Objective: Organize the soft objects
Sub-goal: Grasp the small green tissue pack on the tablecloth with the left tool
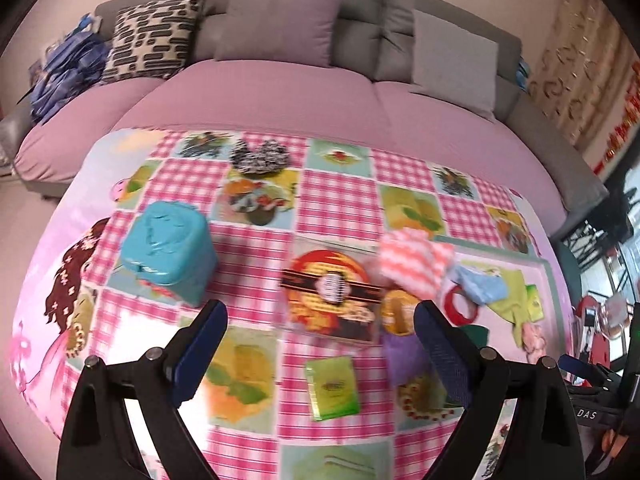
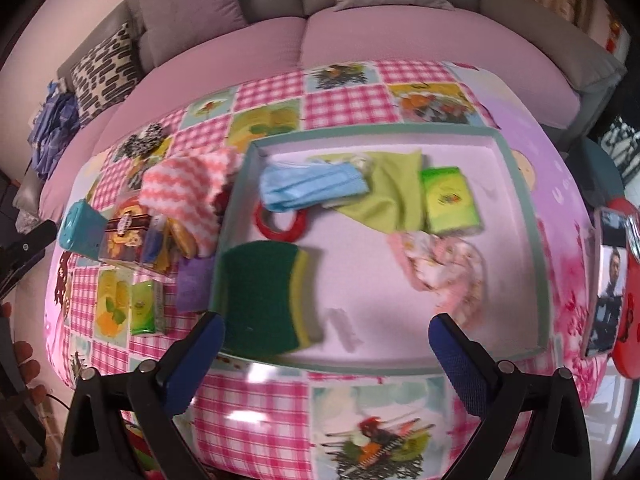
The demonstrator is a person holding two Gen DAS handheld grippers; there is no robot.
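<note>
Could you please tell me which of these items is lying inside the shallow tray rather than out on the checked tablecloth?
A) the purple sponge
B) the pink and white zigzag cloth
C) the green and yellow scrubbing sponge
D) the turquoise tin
C: the green and yellow scrubbing sponge lies within the wall of the shallow tray, in its near left corner, while the other three sit outside on the tablecloth.

Home living room: cushioned sofa (image 1: pixel 280 92), table's patterned cloth (image 1: pixel 340 200).
</note>
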